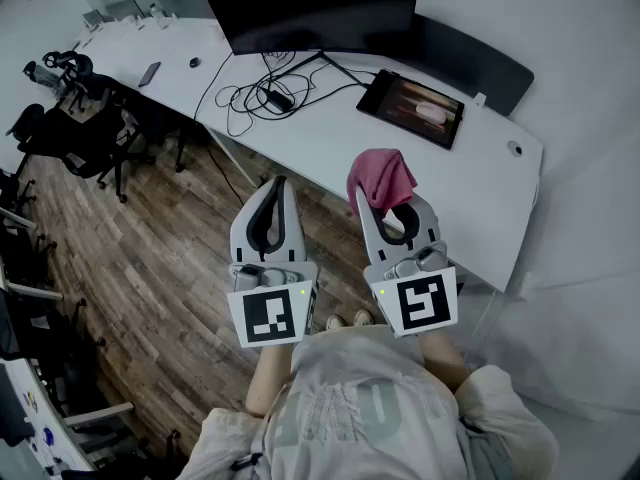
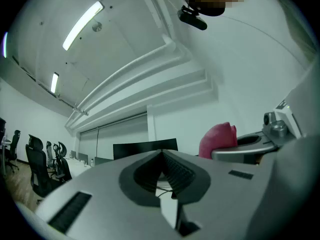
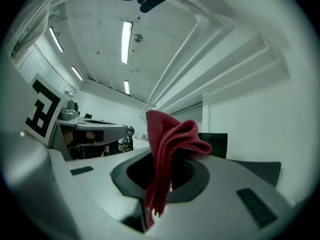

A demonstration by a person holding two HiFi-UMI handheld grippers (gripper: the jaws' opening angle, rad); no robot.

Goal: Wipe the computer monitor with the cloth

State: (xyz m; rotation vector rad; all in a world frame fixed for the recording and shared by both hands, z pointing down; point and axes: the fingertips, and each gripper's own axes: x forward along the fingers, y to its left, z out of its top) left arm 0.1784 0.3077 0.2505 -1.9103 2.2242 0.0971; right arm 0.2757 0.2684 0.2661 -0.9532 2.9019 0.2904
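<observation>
Cloth (image 3: pixel 172 144), pink-red, is clamped between the jaws of the right gripper (image 1: pixel 393 211). It is bunched and stands up past the jaw tips. The left gripper (image 2: pixel 162 156) has its jaws brought together with nothing between them. Both grippers are held in the air side by side, near each other. The left one is over the wooden floor (image 1: pixel 150 268), and in the head view the cloth lies over the near edge of the white desk (image 1: pixel 330 153).

The monitor (image 1: pixel 310 8) stands at the far side of the desk, screen dark, well apart from the cloth. A tangle of cables (image 1: pixel 262 93) lies at the foot of its stand, and a tablet (image 1: pixel 412 108) lies flat just right of that. Bare desktop runs from the near edge up to these items. Office chairs (image 1: pixel 85 143) stand to the left, well apart from the left gripper.
</observation>
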